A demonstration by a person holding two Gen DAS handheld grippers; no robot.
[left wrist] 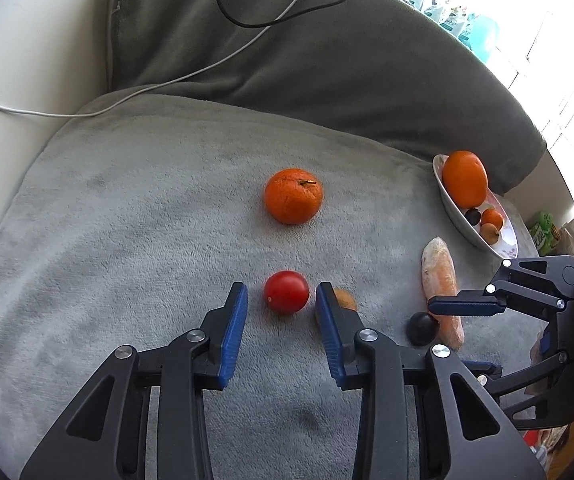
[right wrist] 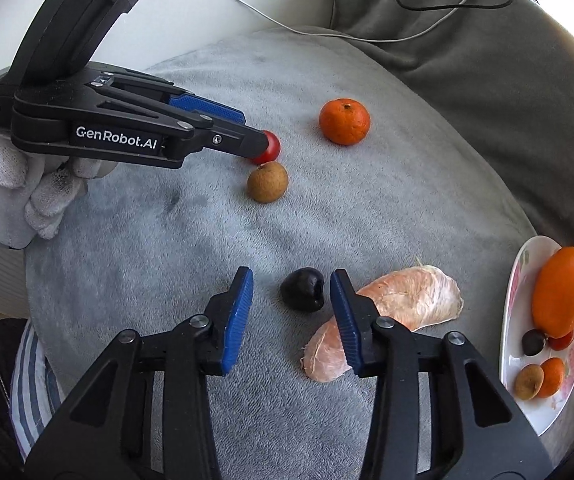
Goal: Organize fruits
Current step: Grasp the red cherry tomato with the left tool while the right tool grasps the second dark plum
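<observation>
Left tool is standing released, bracketing the red tomato lying on the grey cushion without touching it. Right tool is likewise straddling the dark plum beside the peeled citrus segment, pads apart from it.

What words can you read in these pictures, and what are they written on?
"GenRobot.AI": on the side of the left gripper, right wrist view.
"Data Acquisition System": small white print on the back end of the same gripper.
Green package at the left wrist view's right edge: its print is too blurred to read.
Nothing else carries writing.
</observation>
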